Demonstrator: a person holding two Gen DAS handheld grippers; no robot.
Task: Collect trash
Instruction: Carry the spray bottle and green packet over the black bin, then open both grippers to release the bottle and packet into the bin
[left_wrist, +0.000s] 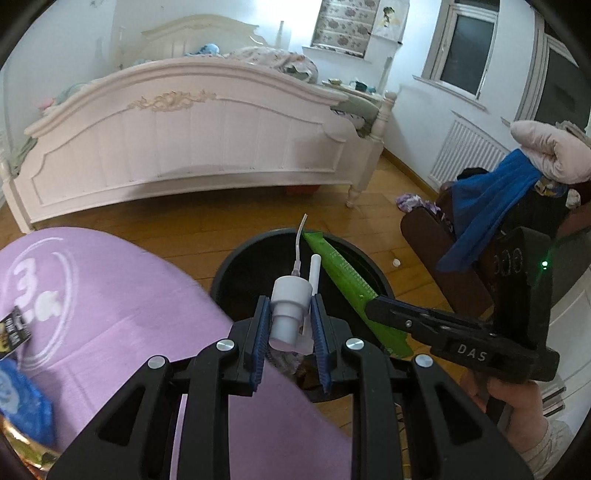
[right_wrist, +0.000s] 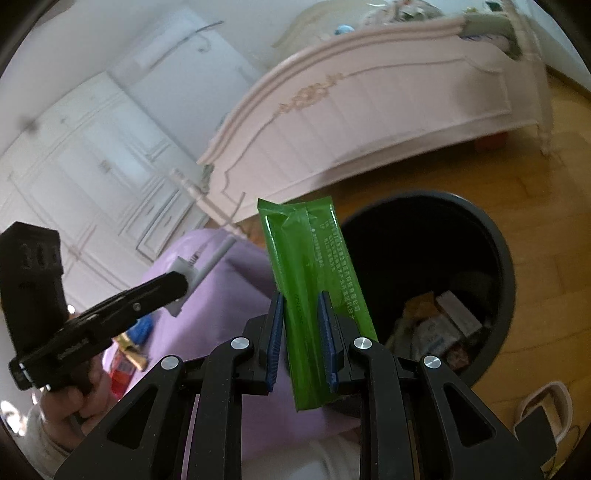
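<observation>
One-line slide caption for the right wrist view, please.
Right tool shut on a flat green plastic sachet beside the round black trash bin, which already holds discarded packaging.

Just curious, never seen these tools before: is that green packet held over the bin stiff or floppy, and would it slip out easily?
The green packet looks fairly floppy: thin creased film, though it stands straight above the right gripper. Probably light; it appears flat. Its glossy surface might slip, but the ribbed fingers likely hold it.

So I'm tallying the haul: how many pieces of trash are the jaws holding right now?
2: a white pump sprayer head in the left gripper, a green wrapper in the right gripper.
</observation>
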